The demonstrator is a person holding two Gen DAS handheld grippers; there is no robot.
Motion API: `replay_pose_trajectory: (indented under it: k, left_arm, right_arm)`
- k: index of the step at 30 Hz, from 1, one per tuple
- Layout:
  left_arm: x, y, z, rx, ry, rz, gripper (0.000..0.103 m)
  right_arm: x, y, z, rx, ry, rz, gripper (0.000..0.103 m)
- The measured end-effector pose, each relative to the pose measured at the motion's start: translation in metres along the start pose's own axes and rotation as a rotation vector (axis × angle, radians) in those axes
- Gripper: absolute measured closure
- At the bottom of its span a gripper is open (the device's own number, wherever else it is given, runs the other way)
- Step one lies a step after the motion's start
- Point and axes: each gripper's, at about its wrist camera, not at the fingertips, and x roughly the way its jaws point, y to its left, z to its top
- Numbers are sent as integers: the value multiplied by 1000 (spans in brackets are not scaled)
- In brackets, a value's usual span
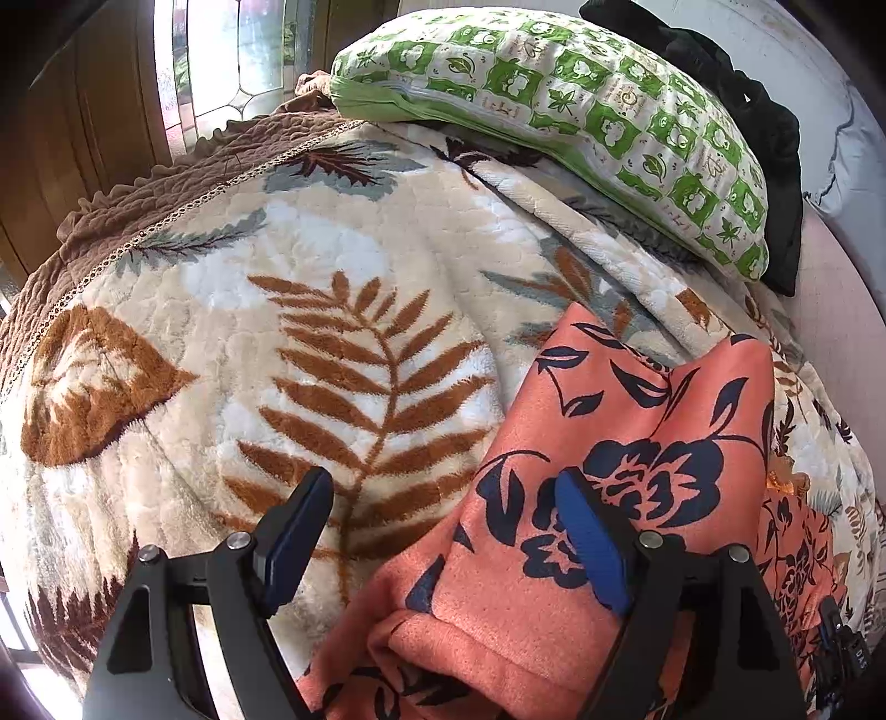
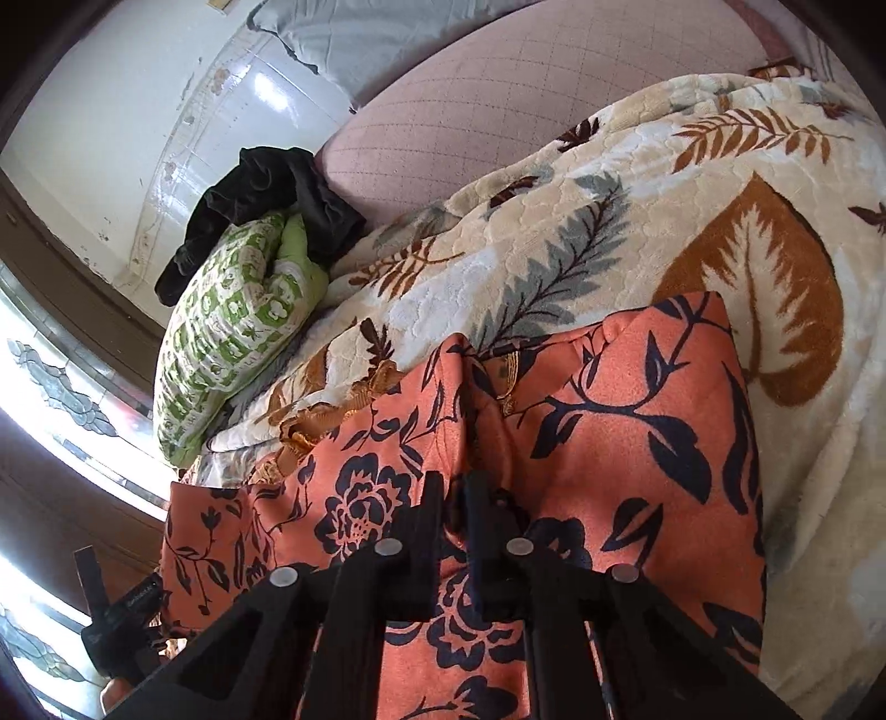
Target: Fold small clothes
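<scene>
An orange garment with a dark blue flower print (image 1: 637, 443) lies partly folded on a cream leaf-patterned blanket (image 1: 310, 310). My left gripper (image 1: 443, 493) is open with blue pads; its right finger (image 1: 587, 531) rests on the garment's left part, its left finger (image 1: 299, 531) is over the blanket. In the right wrist view the same garment (image 2: 609, 421) fills the lower middle. My right gripper (image 2: 454, 493) is nearly closed with a fold of the orange cloth pinched between its black fingers.
A green-and-white patterned pillow (image 1: 581, 99) lies at the far end of the bed, with a black garment (image 1: 736, 99) behind it. A pink mattress (image 2: 470, 111), a white wall and a stained-glass window (image 1: 238, 50) border the bed.
</scene>
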Motion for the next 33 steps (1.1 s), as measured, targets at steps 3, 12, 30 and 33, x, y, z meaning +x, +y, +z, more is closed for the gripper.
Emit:
replay_pose_trajectory:
  k: [3, 12, 30, 33]
  left_arm:
    - [-1, 3, 1, -11, 2, 1, 20]
    - [-6, 18, 6, -50, -18, 34, 20]
    - [-12, -4, 7, 47, -70, 80, 20]
    - [-20, -7, 8, 59, -93, 52, 20]
  right_arm:
    - [-22, 10, 0, -17, -47, 8, 97]
    - [-119, 28, -12, -63, -189, -17, 98]
    - [-83, -26, -3, 99, 43, -31, 93]
    - [-78, -32, 0, 140, 53, 2, 93]
